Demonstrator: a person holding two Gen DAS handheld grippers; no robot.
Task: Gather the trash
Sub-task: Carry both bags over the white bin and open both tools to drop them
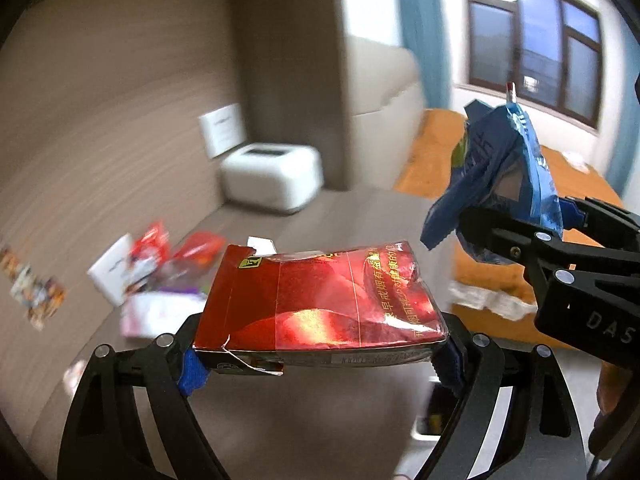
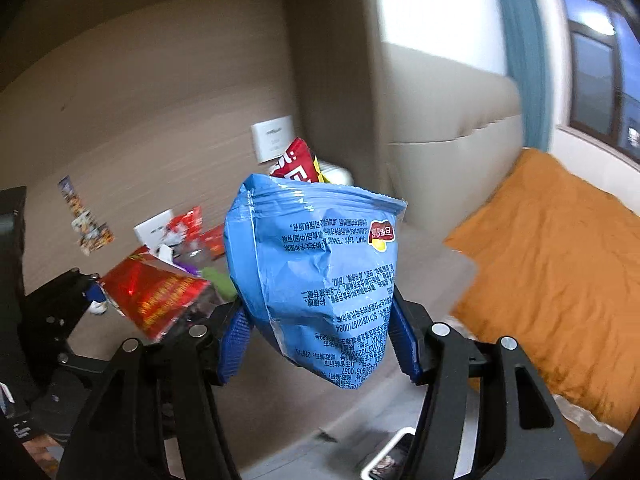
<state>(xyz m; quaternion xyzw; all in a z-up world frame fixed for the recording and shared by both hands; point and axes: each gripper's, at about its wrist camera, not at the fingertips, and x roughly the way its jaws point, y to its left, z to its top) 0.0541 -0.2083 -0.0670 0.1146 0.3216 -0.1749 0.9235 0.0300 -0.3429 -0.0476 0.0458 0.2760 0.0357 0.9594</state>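
Note:
My left gripper (image 1: 320, 364) is shut on a crushed red cigarette pack (image 1: 316, 304) and holds it in the air. The pack also shows at the left of the right wrist view (image 2: 154, 292). My right gripper (image 2: 320, 344) is shut on a crumpled blue snack bag (image 2: 320, 268), held upright; a red wrapper (image 2: 296, 162) pokes out behind its top. In the left wrist view the right gripper (image 1: 516, 232) and the blue bag (image 1: 500, 172) are at the upper right, close to the pack.
Several wrappers and a white box (image 1: 152, 276) lie on the brown surface at the left. A white toaster-like appliance (image 1: 272, 178) stands by the wall. An orange bedspread (image 2: 552, 264) is on the right, below a window (image 1: 532, 40).

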